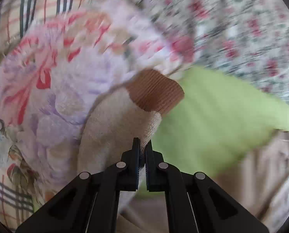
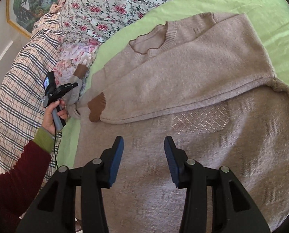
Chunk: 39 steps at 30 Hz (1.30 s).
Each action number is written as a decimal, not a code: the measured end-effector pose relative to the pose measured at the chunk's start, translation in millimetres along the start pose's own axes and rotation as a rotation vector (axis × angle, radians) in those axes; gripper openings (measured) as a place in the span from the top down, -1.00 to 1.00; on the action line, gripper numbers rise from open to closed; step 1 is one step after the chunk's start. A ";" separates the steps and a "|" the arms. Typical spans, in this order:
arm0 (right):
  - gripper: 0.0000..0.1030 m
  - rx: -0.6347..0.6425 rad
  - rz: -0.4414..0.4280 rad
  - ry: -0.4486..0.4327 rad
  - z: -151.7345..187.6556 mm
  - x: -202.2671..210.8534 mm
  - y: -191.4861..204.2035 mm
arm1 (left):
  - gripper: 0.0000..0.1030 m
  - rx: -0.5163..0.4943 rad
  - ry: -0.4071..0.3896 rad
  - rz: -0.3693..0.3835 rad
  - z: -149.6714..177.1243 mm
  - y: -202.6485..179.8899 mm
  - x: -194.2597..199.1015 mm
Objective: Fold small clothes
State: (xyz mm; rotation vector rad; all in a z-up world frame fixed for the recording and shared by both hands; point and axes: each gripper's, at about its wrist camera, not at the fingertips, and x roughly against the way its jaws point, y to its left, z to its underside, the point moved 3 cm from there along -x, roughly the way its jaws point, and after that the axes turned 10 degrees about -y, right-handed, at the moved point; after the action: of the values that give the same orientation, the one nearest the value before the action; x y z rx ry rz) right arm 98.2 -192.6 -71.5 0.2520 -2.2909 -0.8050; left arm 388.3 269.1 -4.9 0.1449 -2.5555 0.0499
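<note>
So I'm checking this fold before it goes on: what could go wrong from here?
The left gripper pinches only a thin edge of the sleeve, so the knit may slip out mid-swing. The left view is blurred by fast motion, so the brown cuff could land crooked. The right gripper hangs open above the sweater, so nothing pins it against dragging.

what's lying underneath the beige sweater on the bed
A light green sheet shows around the beige sweater, running beneath it. One folded sleeve lies on the body. Anything else beneath is covered.
</note>
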 end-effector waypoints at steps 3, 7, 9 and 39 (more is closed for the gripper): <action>0.12 0.003 -0.006 -0.015 2.1 7.6 5.6 | 0.96 0.024 -0.045 0.101 -0.5 -21.9 33.9; 0.12 -0.008 -0.005 -0.044 2.1 18.4 3.9 | 0.96 0.037 -0.078 0.288 4.4 -82.4 78.6; 0.12 -0.026 0.010 -0.052 1.9 20.9 -2.4 | 0.96 0.038 -0.075 0.392 14.8 -122.5 94.8; -0.09 -0.218 0.083 -0.031 -56.6 -58.7 -42.2 | 0.04 0.056 0.108 0.211 150.8 -120.9 126.6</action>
State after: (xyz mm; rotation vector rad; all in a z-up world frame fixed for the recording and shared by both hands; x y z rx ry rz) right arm 177.9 -230.6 -96.9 0.0454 -2.2043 -1.0117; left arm 214.7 127.1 -60.5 -0.1044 -2.4525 0.2054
